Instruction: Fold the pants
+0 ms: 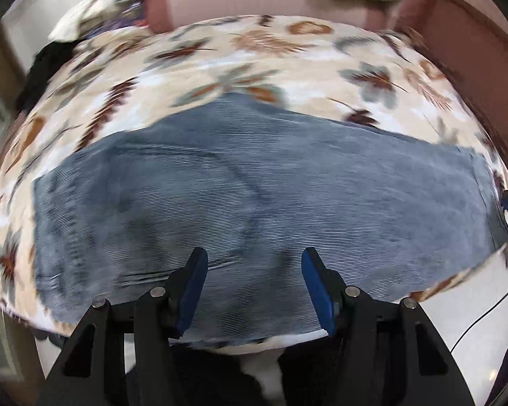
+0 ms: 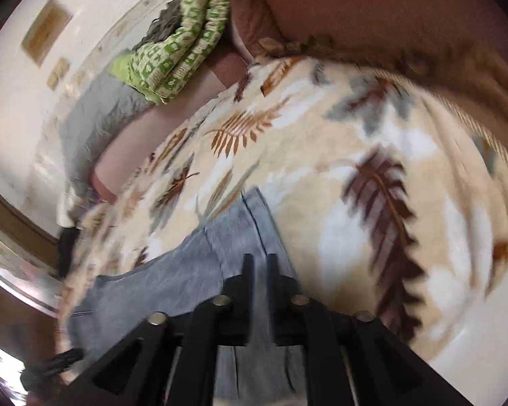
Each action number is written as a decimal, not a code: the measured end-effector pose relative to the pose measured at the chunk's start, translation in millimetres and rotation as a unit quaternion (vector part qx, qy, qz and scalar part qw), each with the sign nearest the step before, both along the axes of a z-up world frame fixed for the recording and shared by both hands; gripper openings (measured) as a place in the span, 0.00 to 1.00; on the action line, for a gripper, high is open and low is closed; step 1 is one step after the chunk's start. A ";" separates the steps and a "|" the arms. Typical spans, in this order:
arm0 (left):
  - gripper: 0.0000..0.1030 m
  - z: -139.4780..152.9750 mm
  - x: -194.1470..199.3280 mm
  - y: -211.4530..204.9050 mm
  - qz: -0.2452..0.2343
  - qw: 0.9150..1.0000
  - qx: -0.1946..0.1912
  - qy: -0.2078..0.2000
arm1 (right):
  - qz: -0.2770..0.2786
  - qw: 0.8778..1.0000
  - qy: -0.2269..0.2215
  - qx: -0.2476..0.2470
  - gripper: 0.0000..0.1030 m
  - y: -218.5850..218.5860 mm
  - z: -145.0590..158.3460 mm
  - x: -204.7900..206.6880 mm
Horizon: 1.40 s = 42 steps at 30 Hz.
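- The pants are blue-grey and lie flat and wide on a leaf-print blanket, reaching almost from one side of it to the other.
- The near edge of the pants lies close to the front edge of the blanket, just under the left gripper.
- The left gripper hangs over the pants with its blue pads spread well apart. Nothing is between them; only the cloth below shows in the gap.
- In the right wrist view, the right gripper points at one end of the pants, near a seam.
- Its two fingers stand close together with a narrow gap. The picture is blurred, so I cannot tell if cloth is pinched there or only lies behind.
- Behind the blanket there is a brown sofa.
- A green patterned cloth lies folded on the sofa, well apart from the pants.
- A grey cloth lies beside the green one.
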<state>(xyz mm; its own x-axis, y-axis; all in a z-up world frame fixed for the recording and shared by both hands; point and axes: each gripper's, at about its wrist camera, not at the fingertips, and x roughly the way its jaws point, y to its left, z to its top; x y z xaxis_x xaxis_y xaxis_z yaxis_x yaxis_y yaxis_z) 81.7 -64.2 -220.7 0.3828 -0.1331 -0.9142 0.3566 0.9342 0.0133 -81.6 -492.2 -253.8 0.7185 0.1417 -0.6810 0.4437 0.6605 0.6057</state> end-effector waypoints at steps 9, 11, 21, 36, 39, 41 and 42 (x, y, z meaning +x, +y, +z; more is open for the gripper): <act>0.59 -30.7 12.0 -62.5 -0.052 0.998 0.020 -0.010 | -0.010 0.993 -0.057 0.107 0.63 -17.0 -20.0 -84.6; 0.68 -35.3 20.7 -62.7 -0.046 0.998 0.026 -0.031 | -0.019 0.991 -0.062 0.120 0.63 -21.4 -25.6 -89.6; 0.69 -32.9 34.1 -60.8 -0.016 0.998 0.044 -0.047 | -0.006 0.985 -0.081 0.154 0.63 -34.8 -44.5 -47.6; 0.69 -8.2 22.8 -70.6 -0.016 0.999 -0.004 -0.045 | 0.125 0.983 -0.040 0.128 0.63 -18.5 -47.0 26.3; 0.69 -4.9 16.6 -67.2 -0.016 0.999 -0.014 -0.032 | 0.127 0.979 -0.038 0.153 0.14 -20.4 -49.6 28.5; 0.69 -4.7 15.6 -61.7 -0.007 0.999 -0.020 -0.024 | 0.116 0.982 -0.026 0.146 0.14 -19.6 -50.8 27.9; 0.69 -4.6 15.0 -57.7 -0.002 1.000 -0.020 -0.021 | 0.115 0.983 -0.027 0.142 0.14 -17.6 -48.6 26.5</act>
<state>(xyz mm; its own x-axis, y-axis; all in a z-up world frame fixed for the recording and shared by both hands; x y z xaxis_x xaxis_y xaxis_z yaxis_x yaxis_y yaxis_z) 96.7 -121.9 -225.4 0.4198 -0.1710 -0.8914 0.3602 0.9328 -0.0094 -55.1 -509.8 -302.4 0.6796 0.4832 -0.5519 0.2643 0.5406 0.7987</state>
